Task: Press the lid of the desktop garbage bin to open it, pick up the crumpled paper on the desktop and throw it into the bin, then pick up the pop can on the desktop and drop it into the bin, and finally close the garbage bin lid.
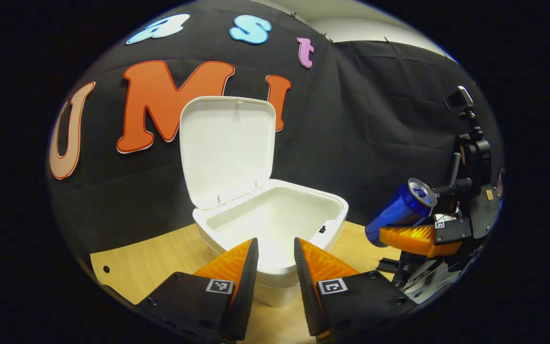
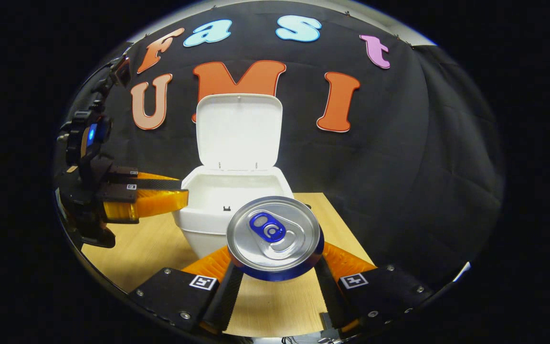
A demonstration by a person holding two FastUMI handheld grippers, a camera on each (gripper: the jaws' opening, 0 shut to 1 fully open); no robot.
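Can held in the right hand-held gripper, both fingers pressed on its sides, top end facing the camera. It hangs above the bench, near side of the bin, not yet over the opening. Lid stands upright at the far edge, so the mouth is clear. No paper ball visible on the bench; probably in the bin already, but the bottom isn't visible, so can't confirm.

To do this step well: carry the can forward until it sits fully over the opening, then tip it down and let go low, so it doesn't clip the near rim or knock the lid.

Left hand-held gripper holds nothing, fingers narrowly apart, pointing at the bin's near wall. Keep it out of the drop path; it looks well placed for closing the lid afterwards.

Left gripper view gives the can's blue side and its tilt, top end up toward the bin. Right gripper view gives the can's top and pull tab, and how it lines up with the bin.
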